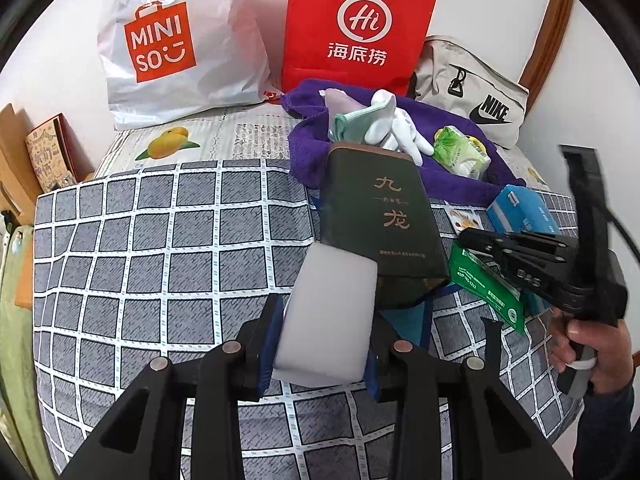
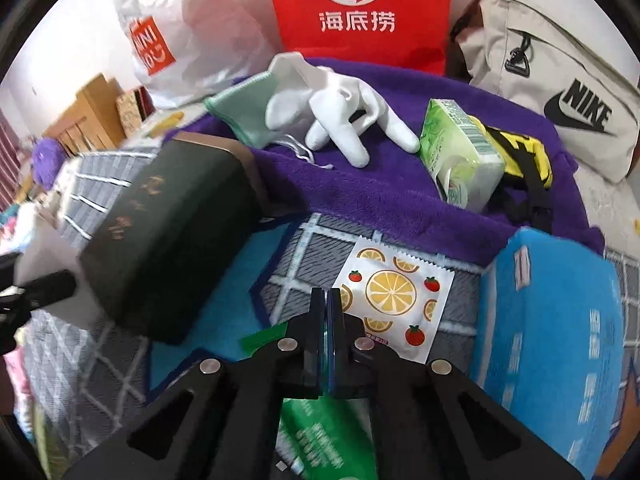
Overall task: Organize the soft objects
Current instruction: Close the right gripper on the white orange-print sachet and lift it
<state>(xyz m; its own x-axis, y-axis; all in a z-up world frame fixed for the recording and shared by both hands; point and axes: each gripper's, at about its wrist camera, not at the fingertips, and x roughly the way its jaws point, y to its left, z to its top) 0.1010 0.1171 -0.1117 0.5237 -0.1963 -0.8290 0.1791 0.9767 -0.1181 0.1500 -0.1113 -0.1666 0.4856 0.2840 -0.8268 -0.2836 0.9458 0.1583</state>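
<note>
- Our left gripper (image 1: 324,344) grips a white foam block (image 1: 332,320) above the checked cloth (image 1: 160,240); the block is not yet put away.
- Our right gripper (image 2: 327,344) has its fingers pressed together over a green packet (image 2: 320,436); whether the packet's edge is pinched, we cannot tell.
- On the purple towel (image 2: 380,200) lie a white glove (image 2: 340,116), a mint cloth (image 2: 244,112) and a tissue pack (image 2: 464,160).
- We judge the sorting partly done: the fruit-print sachet (image 2: 396,292) and the blue pack (image 2: 552,340) remain off the towel.
</note>
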